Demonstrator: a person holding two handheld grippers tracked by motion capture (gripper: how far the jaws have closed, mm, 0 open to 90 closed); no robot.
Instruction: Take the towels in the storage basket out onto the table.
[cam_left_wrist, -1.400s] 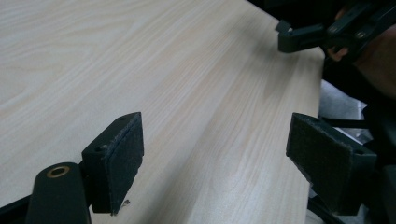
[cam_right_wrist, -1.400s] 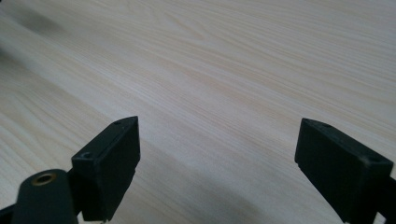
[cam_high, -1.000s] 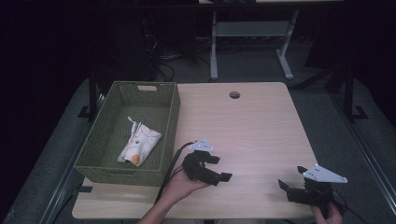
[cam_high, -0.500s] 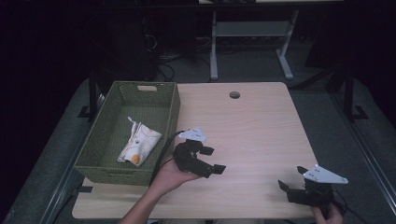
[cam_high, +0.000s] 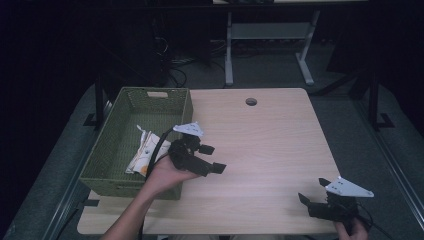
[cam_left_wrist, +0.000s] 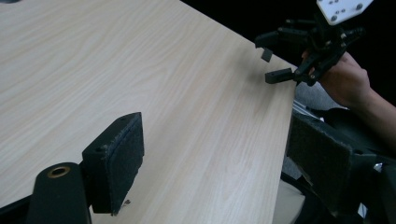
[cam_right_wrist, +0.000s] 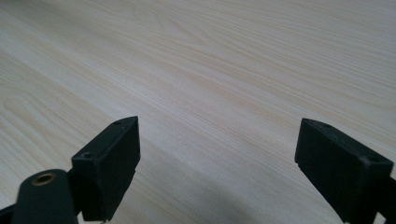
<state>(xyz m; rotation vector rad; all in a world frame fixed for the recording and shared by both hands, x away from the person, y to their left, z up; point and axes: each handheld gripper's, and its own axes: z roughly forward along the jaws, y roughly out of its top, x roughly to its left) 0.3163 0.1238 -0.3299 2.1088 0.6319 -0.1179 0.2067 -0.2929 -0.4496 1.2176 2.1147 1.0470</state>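
Lying in the green woven basket (cam_high: 176, 107) at the table's (cam_high: 280, 135) left side: a white snack packet (cam_high: 141, 154), long axis running roughly front to back along the basket floor. Hovering just beside the basket's right wall, the left gripper (cam_high: 212, 158), jaws wide apart and holding nothing, pointing away from the packet toward the bare tabletop. Sitting well apart at the near right corner, the right gripper (cam_high: 312, 192), also gaping and empty. Judging the left hand (cam_high: 167, 175) far nearer, needing a turn back leftward to reach in.
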